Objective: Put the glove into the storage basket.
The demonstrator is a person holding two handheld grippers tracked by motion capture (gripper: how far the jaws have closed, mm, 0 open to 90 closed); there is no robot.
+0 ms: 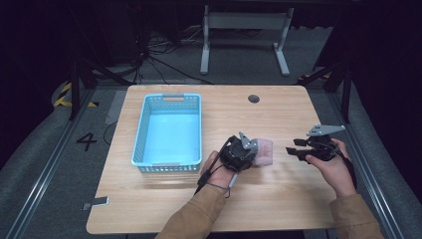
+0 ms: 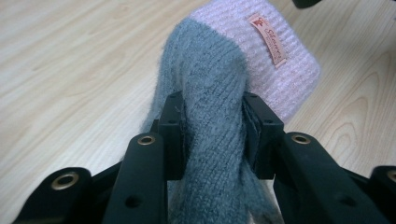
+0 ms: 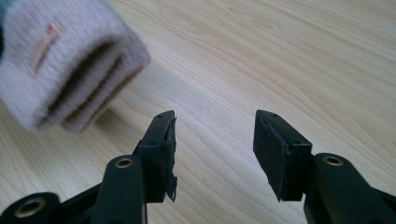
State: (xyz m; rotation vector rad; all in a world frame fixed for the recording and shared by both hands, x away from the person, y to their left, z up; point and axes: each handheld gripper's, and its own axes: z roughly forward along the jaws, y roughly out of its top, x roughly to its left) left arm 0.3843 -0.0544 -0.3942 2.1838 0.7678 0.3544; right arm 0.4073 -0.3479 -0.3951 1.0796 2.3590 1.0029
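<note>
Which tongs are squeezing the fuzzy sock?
The left tongs: their pads clamp the sock's grey part. The right tongs are open, gripping nothing.

Bare tabletop (image 1: 259, 189) around both tools; blue basket (image 1: 169, 130) the sole obstacle, at far left.

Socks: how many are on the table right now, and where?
1 bundle for sure: a grey-and-pink sock bundle clamped in the left tool, right of the blue basket. The cuff layers suggest a folded pair; I can't tell.
</note>
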